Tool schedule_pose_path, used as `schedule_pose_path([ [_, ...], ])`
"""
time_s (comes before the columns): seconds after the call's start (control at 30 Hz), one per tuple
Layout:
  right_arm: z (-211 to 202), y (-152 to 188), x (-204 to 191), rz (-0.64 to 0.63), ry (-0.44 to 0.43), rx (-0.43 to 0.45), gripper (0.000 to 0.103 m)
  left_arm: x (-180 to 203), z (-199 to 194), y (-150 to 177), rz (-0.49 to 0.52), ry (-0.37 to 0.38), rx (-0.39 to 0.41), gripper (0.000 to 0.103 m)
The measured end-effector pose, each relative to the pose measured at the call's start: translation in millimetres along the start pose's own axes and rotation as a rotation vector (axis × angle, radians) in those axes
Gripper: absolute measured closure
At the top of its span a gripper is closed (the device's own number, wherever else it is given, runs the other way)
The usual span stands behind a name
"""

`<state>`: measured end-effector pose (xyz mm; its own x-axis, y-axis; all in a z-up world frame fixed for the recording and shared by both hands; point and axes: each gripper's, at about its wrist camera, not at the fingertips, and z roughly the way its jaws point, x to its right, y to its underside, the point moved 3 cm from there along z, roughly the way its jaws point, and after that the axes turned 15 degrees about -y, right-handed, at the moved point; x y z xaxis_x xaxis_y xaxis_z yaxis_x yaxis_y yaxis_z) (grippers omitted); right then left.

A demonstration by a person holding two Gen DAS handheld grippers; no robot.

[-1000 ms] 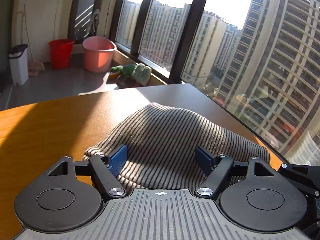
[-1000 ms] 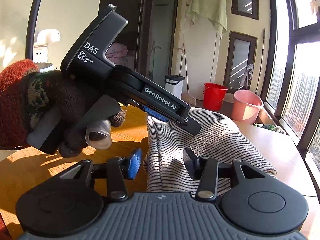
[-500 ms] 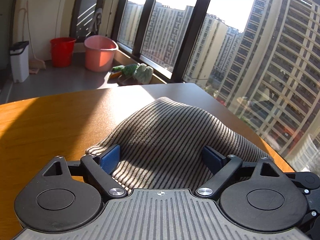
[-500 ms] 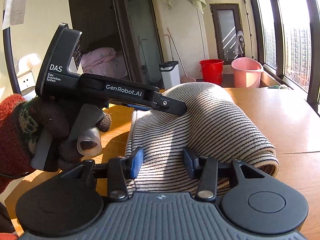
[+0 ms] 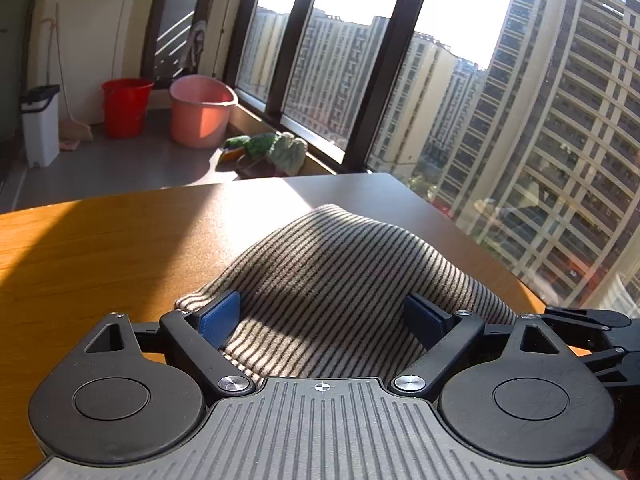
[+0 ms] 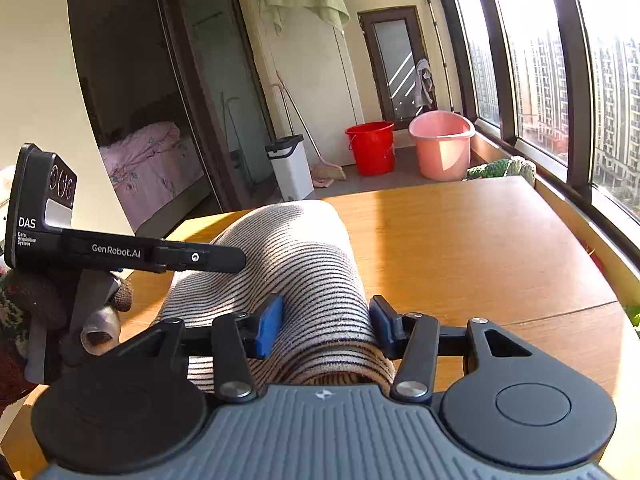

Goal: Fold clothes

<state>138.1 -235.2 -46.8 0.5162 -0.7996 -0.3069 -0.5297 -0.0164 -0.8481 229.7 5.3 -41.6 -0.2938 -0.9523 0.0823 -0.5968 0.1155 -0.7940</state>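
A beige garment with thin dark stripes (image 5: 340, 276) lies folded in a thick bundle on the wooden table (image 5: 100, 248). My left gripper (image 5: 326, 316) is open, its blue pads wide apart over the bundle's near edge. In the right wrist view the same garment (image 6: 296, 264) runs away from me as a rolled fold. My right gripper (image 6: 326, 326) is open, with its pads on either side of the roll's near end. The left gripper's black body (image 6: 120, 252), held by a gloved hand, sits at the roll's left side.
The table edge runs close to the window (image 5: 520, 120) on the right. On the floor beyond stand a red bucket (image 6: 372, 146), a pink basin (image 6: 442, 144) and a white bin (image 6: 290, 168). Green cloth (image 5: 276, 148) lies by the sill.
My left gripper's pads have spread wider over the garment. My right gripper has swung right and lower along the roll, and the left gripper's body has levelled and dropped to the left.
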Motion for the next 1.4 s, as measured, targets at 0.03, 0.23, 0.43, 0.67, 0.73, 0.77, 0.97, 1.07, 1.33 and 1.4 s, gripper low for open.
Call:
schedule_pose_path([
  [0.03,6,8,-8,-0.032,0.004,-0.024,0.049,0,0,0,0.001,-0.002,0.001,0.01],
  [0.23,8,11,-33,-0.124,-0.026,-0.102,0.041,-11,-9,-5,-0.052,-0.014,0.003,0.012],
  [0.43,-41,-25,6,0.063,-0.179,0.012,0.041,-25,-50,7,-0.148,0.031,0.01,0.014],
  [0.67,-41,-22,-9,-0.079,-0.1,0.014,0.043,-51,-63,40,-0.297,0.056,-0.013,0.021],
  [0.73,-29,-7,-43,-0.222,-0.124,-0.051,0.041,-59,-66,49,-0.341,0.06,-0.018,0.028],
  [0.77,-23,1,-60,-0.296,-0.136,-0.086,0.04,-63,-68,54,-0.364,0.063,-0.021,0.03],
  [0.97,30,36,-120,-0.681,-0.059,-0.21,0.028,-85,-68,69,-0.445,0.061,-0.025,0.04],
  [1.07,38,29,-127,-0.736,-0.049,-0.205,0.061,-87,-69,74,-0.455,0.086,-0.014,0.039],
  [1.33,23,-65,-110,-0.29,-0.291,-0.046,0.084,-92,-70,86,-0.508,0.153,-0.005,0.039],
  [1.4,38,-59,-111,-0.299,-0.302,-0.087,0.084,-100,-79,80,-0.524,0.156,0.035,0.038],
])
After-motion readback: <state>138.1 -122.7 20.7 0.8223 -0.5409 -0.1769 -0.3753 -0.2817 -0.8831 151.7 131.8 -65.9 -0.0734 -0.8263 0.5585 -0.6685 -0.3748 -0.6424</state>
